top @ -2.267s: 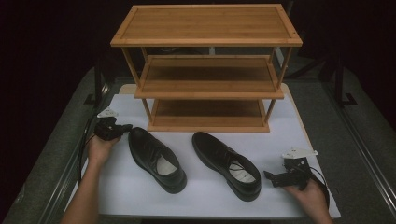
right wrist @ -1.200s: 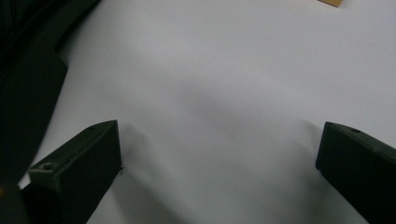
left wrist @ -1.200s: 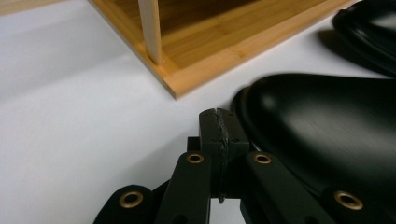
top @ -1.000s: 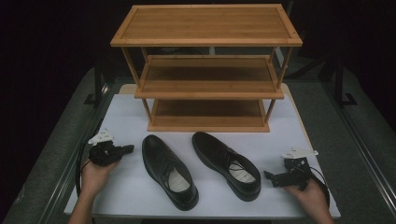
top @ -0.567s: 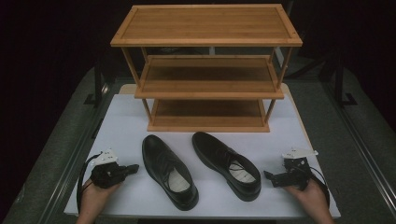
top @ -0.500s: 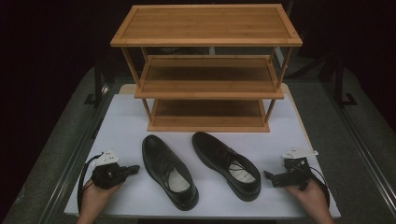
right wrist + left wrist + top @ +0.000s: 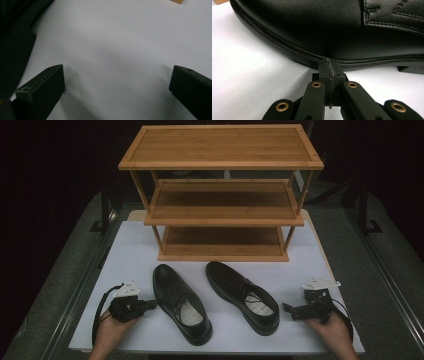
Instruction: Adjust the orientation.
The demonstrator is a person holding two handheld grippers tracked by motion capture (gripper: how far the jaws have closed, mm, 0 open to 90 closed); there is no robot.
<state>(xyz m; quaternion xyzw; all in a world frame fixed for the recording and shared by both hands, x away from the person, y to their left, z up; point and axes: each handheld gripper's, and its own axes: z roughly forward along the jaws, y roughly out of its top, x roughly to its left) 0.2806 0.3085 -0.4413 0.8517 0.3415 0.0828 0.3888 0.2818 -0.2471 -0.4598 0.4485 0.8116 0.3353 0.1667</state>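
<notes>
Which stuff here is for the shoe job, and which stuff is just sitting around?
For the job:
- left shoe, with the shut left gripper right beside it
- right shoe, near the open right gripper
- wooden shoe rack, probably where they go

Just there:
- white table
- grey floor

Looks like a lab or recording setup: white worktop (image 7: 150,245) in a blacked-out room, dark stands (image 7: 367,212) around it, grey floor (image 7: 65,250).
</notes>
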